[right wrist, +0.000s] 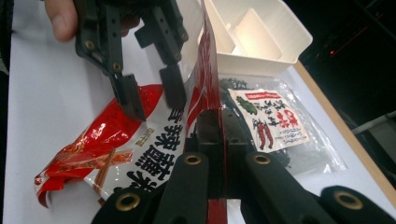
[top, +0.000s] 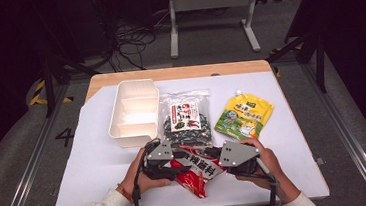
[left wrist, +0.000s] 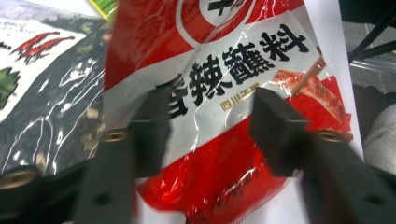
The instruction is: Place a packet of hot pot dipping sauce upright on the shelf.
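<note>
Gripping red dipping-sauce packet [top: 195, 171] at desk's near edge | right tool [right wrist: 218, 122] clamped on its edge | left tool [left wrist: 208, 116] half-wide, straddling it unpinched | advice: close squarely across printed band.

I count 3 pouches: 1 red sauce packet [top: 195, 171], 1 seaweed bag [top: 186, 117], 1 yellow pouch [top: 244, 116]; plus 1 white bin [top: 134, 112].
</note>
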`<state>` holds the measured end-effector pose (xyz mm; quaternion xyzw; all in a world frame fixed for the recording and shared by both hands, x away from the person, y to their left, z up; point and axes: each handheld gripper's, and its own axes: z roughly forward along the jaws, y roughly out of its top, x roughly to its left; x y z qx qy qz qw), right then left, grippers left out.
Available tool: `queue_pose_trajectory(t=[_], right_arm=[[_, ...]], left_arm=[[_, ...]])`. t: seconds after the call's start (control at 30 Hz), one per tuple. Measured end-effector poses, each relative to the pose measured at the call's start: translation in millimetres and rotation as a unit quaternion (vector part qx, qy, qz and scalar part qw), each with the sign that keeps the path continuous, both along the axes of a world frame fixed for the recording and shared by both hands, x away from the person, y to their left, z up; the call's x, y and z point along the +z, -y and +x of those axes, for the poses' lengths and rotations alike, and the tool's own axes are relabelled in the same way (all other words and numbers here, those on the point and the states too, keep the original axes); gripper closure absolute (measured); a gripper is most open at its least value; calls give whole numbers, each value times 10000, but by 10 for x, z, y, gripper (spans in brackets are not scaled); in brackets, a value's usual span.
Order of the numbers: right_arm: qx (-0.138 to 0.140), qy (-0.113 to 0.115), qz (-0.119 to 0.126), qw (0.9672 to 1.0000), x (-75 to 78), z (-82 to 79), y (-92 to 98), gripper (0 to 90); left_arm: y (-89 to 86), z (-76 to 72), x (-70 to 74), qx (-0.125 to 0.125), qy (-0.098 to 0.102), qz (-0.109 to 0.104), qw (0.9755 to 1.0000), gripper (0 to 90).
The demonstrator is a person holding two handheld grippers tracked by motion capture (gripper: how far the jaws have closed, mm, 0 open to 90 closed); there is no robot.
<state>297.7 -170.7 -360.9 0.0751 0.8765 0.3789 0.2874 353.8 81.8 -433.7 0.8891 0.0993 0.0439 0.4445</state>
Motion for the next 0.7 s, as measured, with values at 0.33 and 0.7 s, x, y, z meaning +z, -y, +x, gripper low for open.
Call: queue_pose_trajectory(t=[0.33,0.7], right_arm=[[-83,32,148,9999,2,-20,-25,898],[-23,-77,253,9996,4,-32,-19,900]], left_arm=[[20,-43,41,-262,55,-239,9994,900],[-96,-95,131,-66,414,-298,9987,840]])
